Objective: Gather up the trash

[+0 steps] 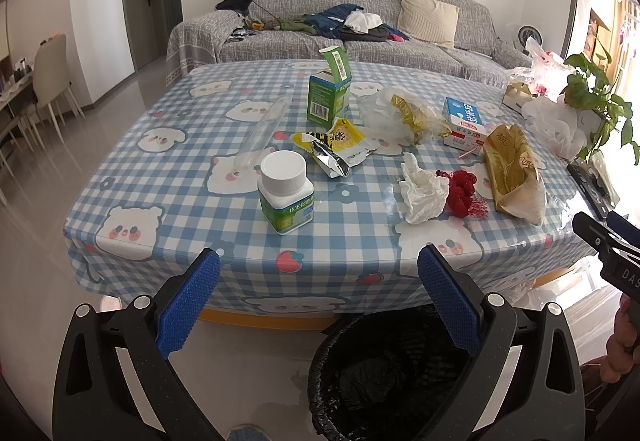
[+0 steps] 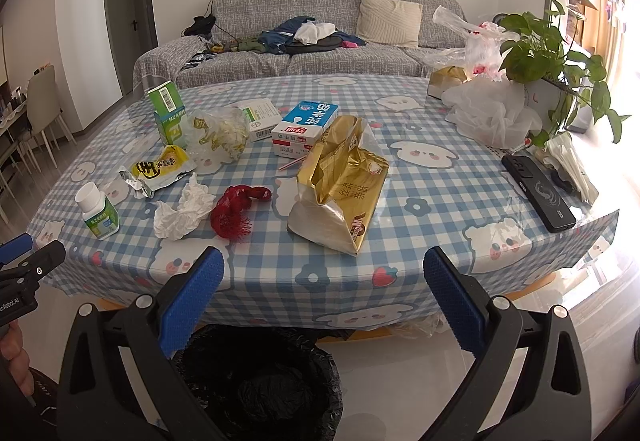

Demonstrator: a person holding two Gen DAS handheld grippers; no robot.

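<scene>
A table [image 2: 420,201] under a blue-and-white checked cloth printed with bears stands in a living room, with a grey sofa [image 2: 320,57] behind it and a framed landscape on the wall above. Trash lies scattered on the table: a crumpled white tissue [image 2: 182,211] just beside a red net [image 2: 236,209], a gold bag [image 2: 340,189] near them, a milk carton [image 2: 306,127] farther toward the sofa. A black-lined bin [image 1: 384,373] stands on the pale tiled floor at the table's near edge. The left gripper [image 1: 318,301] and the right gripper [image 2: 324,301] both hang wide apart, holding nothing.
</scene>
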